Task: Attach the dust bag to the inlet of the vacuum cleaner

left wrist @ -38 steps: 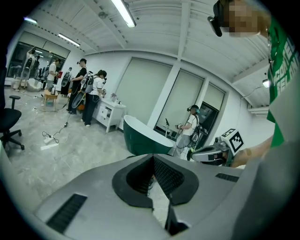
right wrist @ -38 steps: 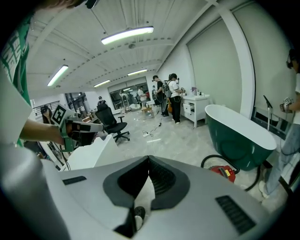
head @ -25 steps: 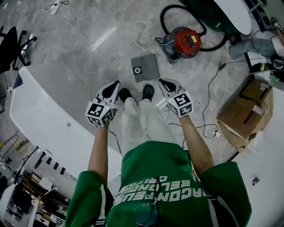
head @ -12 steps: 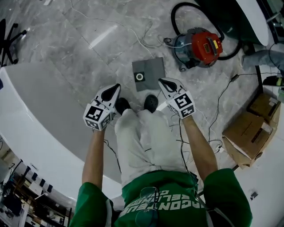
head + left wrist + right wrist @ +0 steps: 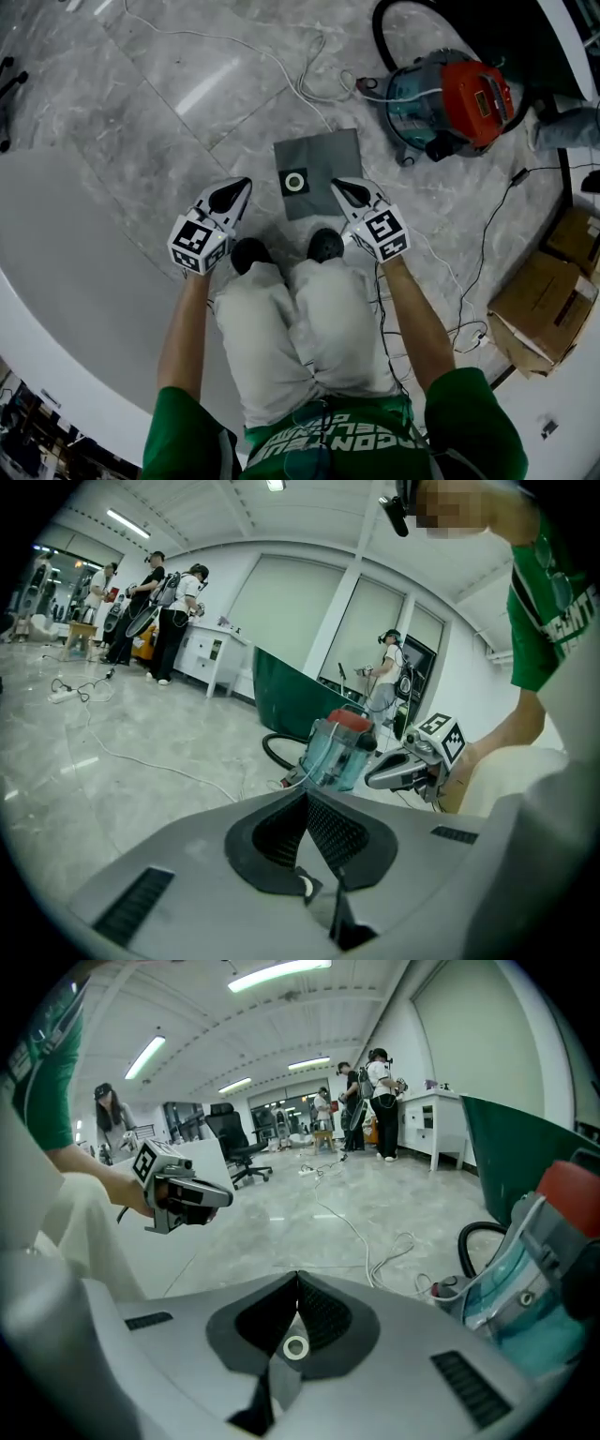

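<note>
Both tongs were shut tight, and nothing was held in them. The left tongs [image 5: 240, 186] and the right tongs [image 5: 339, 186] were held side by side, pointing forward and down, above the person's shoes [image 5: 325, 244].

The dust bag [image 5: 328, 169] was laid flat on the floor [image 5: 141, 122], just ahead of the tongs and between them. It was a grey, nearly square sheet, so no long side could be picked out. Its white ring [image 5: 296, 181] was set close to its left edge, so the ring was nearer the left tongs. The tip of the right tongs was seen over the bag's right part, while the tip of the left tongs was seen just off its left edge. How high the tongs were above the bag could not be told.

The vacuum cleaner [image 5: 459, 98] was placed farther off, past the bag and to the right, well apart from both tongs. Its inlet could not be made out for sure. The bag would probably have to be picked up first and then carried to the right.
</note>
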`<move>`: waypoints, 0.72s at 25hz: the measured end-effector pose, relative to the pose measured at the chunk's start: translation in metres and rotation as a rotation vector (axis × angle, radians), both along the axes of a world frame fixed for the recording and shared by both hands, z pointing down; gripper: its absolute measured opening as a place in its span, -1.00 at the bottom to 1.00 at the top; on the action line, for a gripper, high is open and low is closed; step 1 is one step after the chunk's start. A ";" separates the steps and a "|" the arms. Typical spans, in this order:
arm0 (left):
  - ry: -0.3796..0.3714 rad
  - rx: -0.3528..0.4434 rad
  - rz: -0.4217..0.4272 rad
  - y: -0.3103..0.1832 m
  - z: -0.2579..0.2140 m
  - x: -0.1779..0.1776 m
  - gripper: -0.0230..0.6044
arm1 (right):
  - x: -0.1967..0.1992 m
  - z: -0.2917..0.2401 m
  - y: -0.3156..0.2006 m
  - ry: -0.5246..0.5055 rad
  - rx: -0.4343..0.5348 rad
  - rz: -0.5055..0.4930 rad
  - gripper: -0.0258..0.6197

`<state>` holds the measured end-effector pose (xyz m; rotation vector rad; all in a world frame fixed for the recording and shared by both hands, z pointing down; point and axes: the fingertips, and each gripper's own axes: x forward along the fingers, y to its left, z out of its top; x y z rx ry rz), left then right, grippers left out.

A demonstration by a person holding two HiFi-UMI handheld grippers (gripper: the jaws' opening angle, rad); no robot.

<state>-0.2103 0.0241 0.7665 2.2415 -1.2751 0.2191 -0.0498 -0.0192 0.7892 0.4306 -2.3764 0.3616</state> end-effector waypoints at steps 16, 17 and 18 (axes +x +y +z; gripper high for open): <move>0.025 0.053 0.191 -0.035 0.222 0.043 -0.91 | -0.003 0.207 0.002 -0.094 0.023 0.045 -0.89; 0.029 0.049 0.196 -0.034 0.228 0.046 -0.91 | -0.002 0.210 0.004 -0.099 0.021 0.047 -0.90; 0.032 0.044 0.202 -0.032 0.234 0.049 -0.91 | -0.001 0.212 0.006 -0.105 0.019 0.049 -0.90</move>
